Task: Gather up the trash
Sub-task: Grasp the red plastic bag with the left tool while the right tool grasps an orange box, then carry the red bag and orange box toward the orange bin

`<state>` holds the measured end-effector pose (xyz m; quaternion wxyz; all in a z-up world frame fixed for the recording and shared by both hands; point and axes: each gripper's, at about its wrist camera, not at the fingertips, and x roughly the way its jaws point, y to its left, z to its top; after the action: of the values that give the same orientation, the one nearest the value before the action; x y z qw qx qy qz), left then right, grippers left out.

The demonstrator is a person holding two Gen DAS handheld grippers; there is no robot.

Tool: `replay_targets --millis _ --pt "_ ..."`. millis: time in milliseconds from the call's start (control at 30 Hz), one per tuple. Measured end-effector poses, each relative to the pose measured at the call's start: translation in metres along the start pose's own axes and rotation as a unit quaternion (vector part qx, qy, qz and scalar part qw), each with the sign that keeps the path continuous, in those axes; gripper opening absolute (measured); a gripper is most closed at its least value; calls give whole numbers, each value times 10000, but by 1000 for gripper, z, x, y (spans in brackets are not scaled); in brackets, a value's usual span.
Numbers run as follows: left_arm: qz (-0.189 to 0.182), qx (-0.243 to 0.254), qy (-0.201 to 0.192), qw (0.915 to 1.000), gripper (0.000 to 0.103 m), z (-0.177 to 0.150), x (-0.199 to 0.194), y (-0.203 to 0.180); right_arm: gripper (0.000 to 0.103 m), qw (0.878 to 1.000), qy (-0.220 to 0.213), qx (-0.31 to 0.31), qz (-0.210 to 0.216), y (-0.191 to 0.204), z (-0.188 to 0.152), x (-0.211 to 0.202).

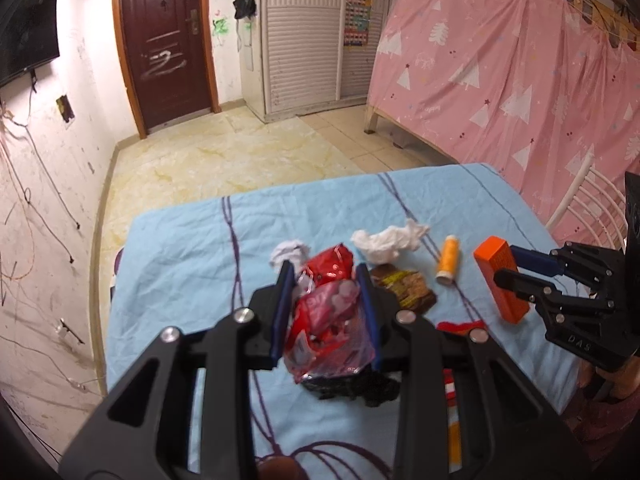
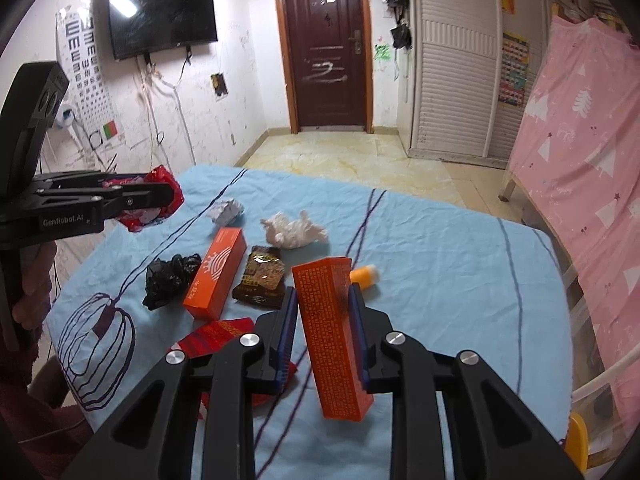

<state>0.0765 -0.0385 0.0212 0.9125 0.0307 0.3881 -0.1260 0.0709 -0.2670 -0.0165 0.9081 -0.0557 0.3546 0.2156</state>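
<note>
Your left gripper (image 1: 325, 280) fingers pinch the red wrapper (image 1: 326, 316), your right gripper (image 2: 323, 300) fingers pinch the orange box (image 2: 332, 336), both above the counter (image 2: 440, 264).

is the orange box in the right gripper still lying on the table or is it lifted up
Lifted. The right gripper is shut on the orange box, which hangs tilted between its fingers above the blue tablecloth.

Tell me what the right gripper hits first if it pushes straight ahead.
Probably the orange spool, lying on the blue cloth just past the orange box that the right gripper holds; depth is unclear.
</note>
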Motion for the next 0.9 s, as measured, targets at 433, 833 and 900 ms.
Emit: replay_targets --millis 433,833,900 --pt "-96 318 -17 9994 29 11 -3 -49 4 9990 -105 430 80 -34 -26 -19" --pt "-182 379 19 9991 29 12 1 -61 49 9992 197 354 61 -29 -15 5" --pt "-182 380 13 9991 29 13 1 -60 73 9992 245 320 39 -27 -14 11"
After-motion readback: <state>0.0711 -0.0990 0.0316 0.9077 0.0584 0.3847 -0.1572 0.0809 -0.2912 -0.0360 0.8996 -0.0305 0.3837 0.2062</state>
